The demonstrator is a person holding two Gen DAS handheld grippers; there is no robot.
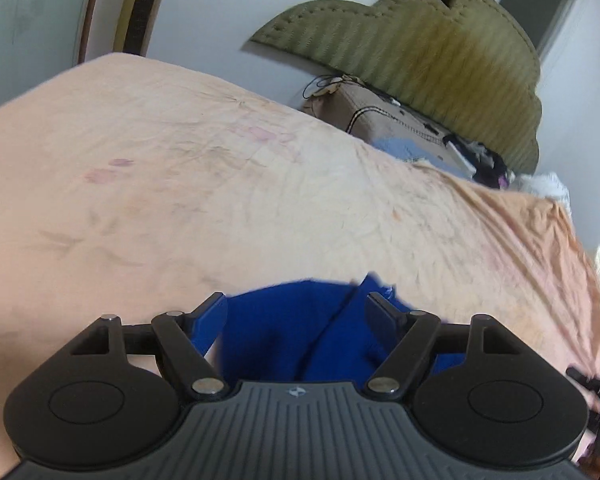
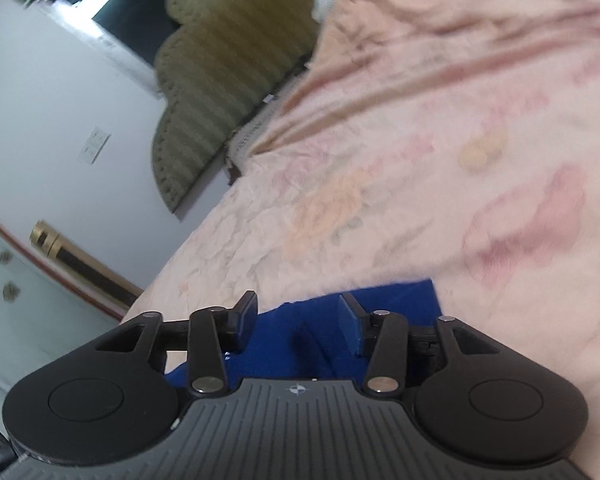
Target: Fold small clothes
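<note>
A crumpled royal-blue fabric garment [image 1: 300, 332] lies on the peach floral bedsheet [image 1: 220, 184] at the bottom centre of both views, its long axis not discernible. The left gripper [image 1: 298, 312] stands released, jaws wide around the cloth without pressing it. The right gripper [image 2: 298, 320] is likewise unclenched above the blue fabric.

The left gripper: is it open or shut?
Open: the left gripper has jaws apart, blue garment lying loose between them.

Matt blue cloth garment [image 1: 300, 332] lies on a creased, seemingly cotton bedsheet [image 1: 220, 184]; headboard [image 1: 440, 48] ribbed fabric.
</note>
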